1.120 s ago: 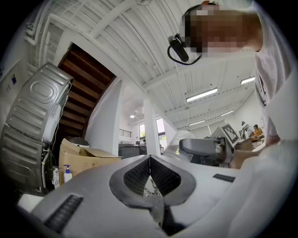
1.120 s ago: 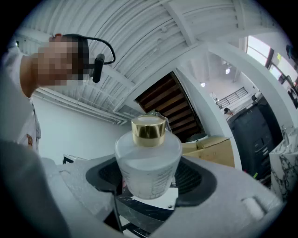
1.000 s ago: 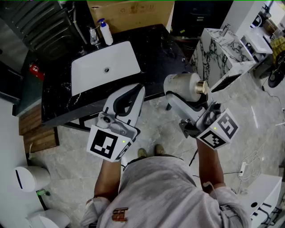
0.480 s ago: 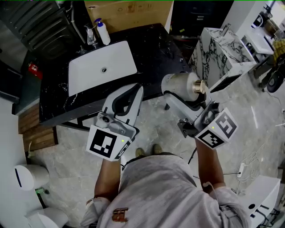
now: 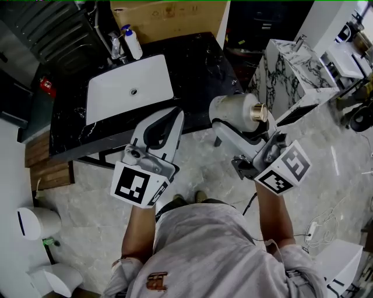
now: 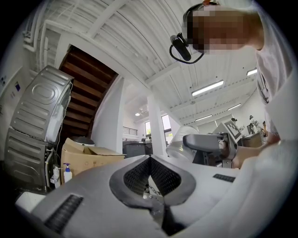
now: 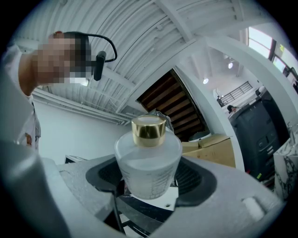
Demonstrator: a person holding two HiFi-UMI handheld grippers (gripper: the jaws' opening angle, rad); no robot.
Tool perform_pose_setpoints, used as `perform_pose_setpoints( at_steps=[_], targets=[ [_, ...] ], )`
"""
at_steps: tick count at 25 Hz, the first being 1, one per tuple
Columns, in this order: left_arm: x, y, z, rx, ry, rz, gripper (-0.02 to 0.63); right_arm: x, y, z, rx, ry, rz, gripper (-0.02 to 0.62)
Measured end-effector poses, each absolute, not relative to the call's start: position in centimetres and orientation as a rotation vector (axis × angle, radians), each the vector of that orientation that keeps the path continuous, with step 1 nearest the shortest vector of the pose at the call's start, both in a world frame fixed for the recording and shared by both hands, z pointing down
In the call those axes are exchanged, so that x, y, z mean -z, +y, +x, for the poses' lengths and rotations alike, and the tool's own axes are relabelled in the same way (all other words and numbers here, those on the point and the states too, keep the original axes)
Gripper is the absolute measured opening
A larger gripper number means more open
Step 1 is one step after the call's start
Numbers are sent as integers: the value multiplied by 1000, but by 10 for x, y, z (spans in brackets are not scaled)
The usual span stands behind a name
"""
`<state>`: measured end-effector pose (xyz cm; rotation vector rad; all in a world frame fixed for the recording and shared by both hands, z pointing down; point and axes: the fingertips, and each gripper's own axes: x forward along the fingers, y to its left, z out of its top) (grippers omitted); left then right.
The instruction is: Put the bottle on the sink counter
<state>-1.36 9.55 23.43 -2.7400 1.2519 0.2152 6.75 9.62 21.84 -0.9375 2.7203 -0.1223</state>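
A frosted glass bottle [image 5: 234, 109] with a gold cap [image 5: 260, 113] lies sideways in my right gripper [image 5: 229, 121], over the floor just off the counter's near right corner. In the right gripper view the bottle [image 7: 148, 166] sits between the dark pads [image 7: 198, 180], cap [image 7: 148, 129] pointing away, with the right gripper [image 7: 149, 183] shut on its body. My left gripper [image 5: 176, 112] is shut with nothing in it, its tips above the near edge of the black sink counter [image 5: 198, 64]. Its jaws [image 6: 150, 159] meet in the left gripper view.
A white basin [image 5: 129, 88] is set in the counter, with a faucet [image 5: 114, 46] and a blue-topped soap bottle [image 5: 132, 42] behind it. A cardboard box [image 5: 169, 16] stands at the back. A marble-patterned cabinet [image 5: 291, 70] stands to the right. Cables lie on the floor [image 5: 317, 224].
The counter and basin have slid slightly left in the head view. Both grippers keep their pose and the bottle stays held.
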Motion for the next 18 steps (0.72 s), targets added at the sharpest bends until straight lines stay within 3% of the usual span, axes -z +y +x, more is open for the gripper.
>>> perform_pose_setpoints(
  at_steps=[18],
  targets=[
    [-238,43,-1,-174,1281,-2708,2,-223,43,93,75,2745,-953,328]
  ],
)
